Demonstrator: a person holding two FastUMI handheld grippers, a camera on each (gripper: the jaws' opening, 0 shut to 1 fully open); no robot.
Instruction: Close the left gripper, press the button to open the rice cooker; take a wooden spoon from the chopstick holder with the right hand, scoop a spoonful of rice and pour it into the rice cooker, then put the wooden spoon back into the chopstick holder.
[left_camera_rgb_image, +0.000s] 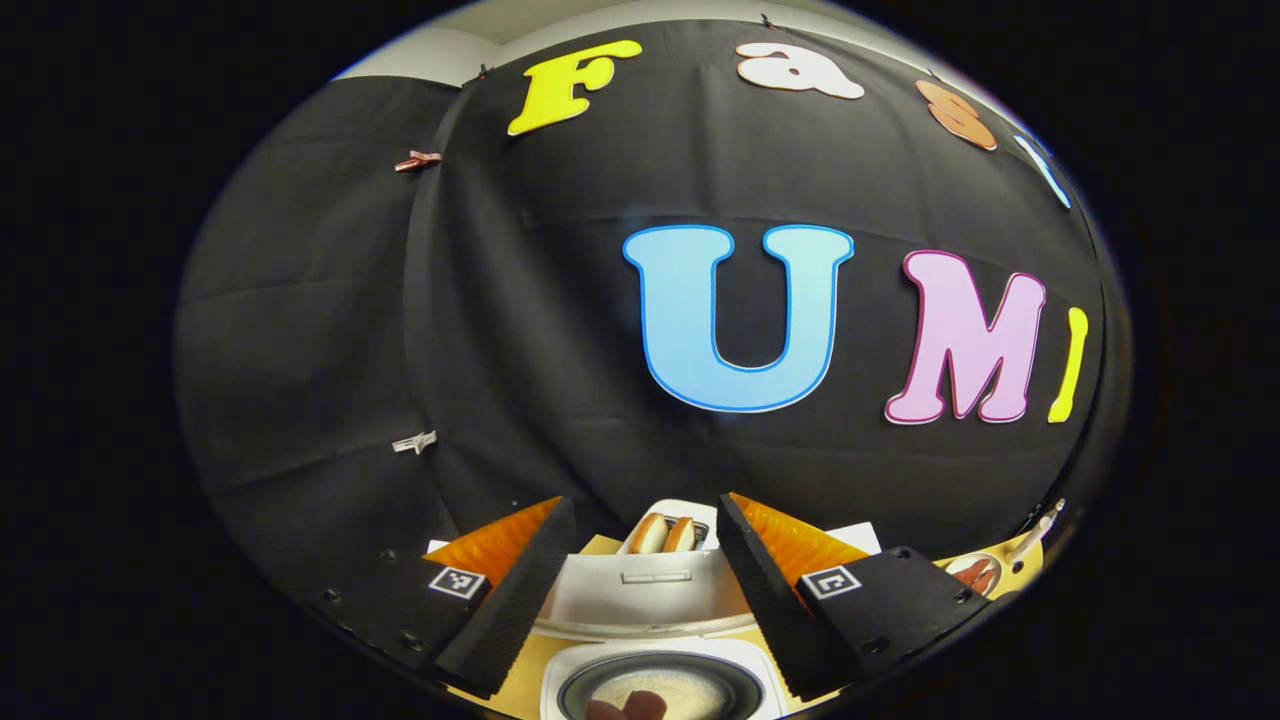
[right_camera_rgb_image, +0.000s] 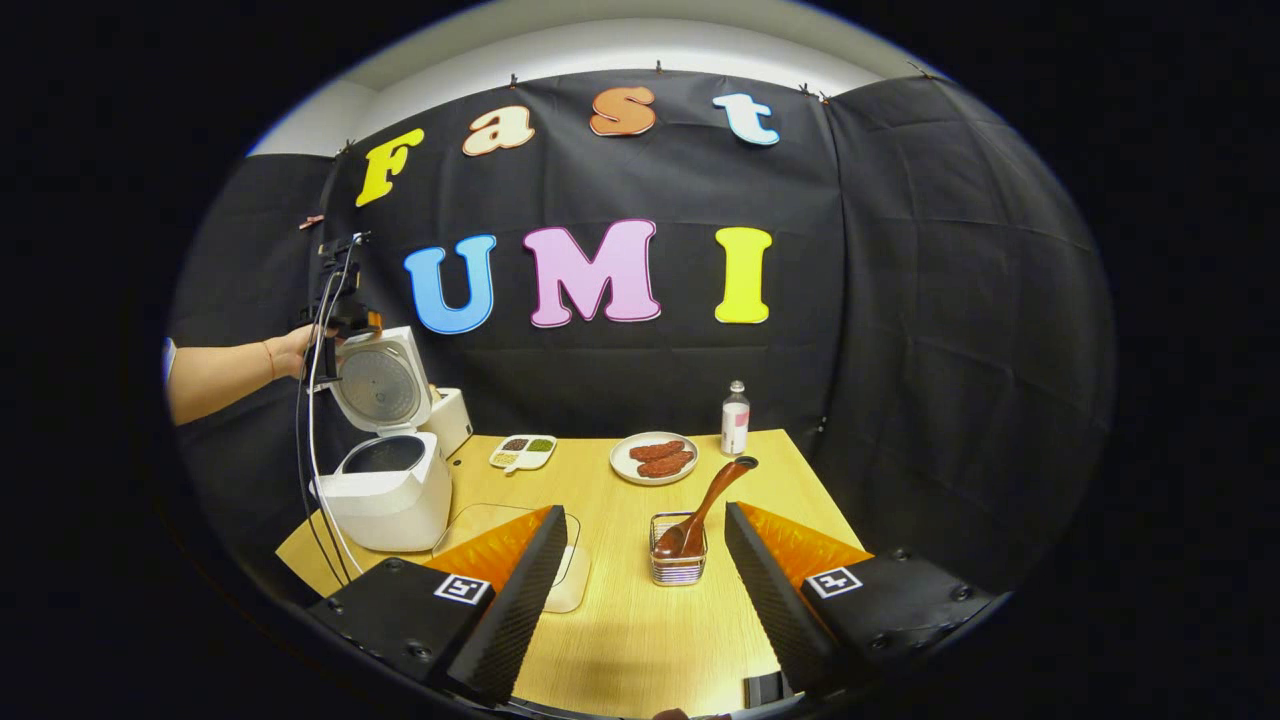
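The white rice cooker stands at the table's left end with its lid swung up. A hand holds my left gripper just above and behind that lid. In the left gripper view my left gripper is open, hanging over the raised lid and the dark inner pot. The wooden spoon leans, bowl down, in the wire chopstick holder. My right gripper is open and empty, low over the table, with the holder just ahead between its fingers.
A clear shallow tray lies on the wooden table by the cooker. Farther back are a small divided dish of grains, a plate of sausages and a small bottle. A toaster with bread stands behind the cooker.
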